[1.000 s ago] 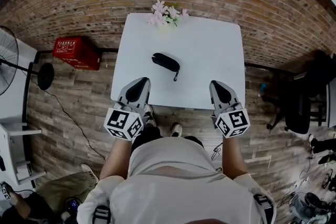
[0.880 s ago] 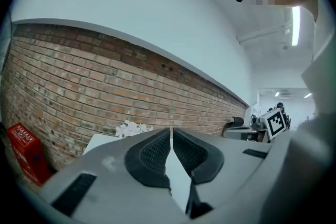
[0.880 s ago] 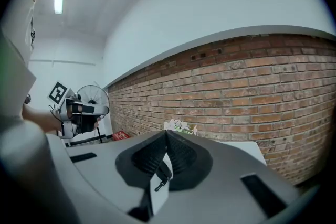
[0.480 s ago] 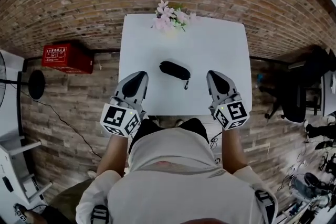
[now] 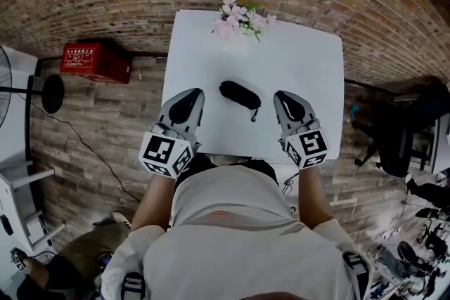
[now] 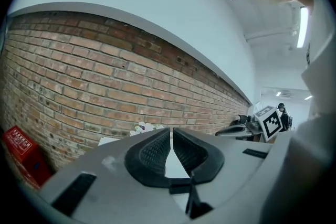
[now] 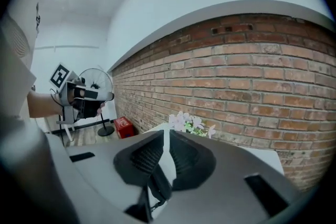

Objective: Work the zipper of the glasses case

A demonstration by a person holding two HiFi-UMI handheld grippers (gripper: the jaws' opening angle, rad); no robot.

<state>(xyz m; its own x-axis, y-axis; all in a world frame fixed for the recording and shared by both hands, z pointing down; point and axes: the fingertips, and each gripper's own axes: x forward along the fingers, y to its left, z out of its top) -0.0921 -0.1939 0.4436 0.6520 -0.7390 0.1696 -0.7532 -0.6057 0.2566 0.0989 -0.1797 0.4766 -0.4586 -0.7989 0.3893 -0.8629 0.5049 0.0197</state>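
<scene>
The left gripper [image 5: 193, 95] has its fingers [image 6: 153, 152] pressed together, with nothing between them. On the right gripper [image 5: 284, 96] the fingers [image 7: 149, 157] stand almost together, with only a thin slit at the tips, and they hold nothing. The black glasses case [image 5: 239, 94] lies on the white surface [image 5: 302, 60] between the two pairs of fingers and touches neither. Its pull strap [image 5: 255, 114] is at the end nearer the right fingers.
</scene>
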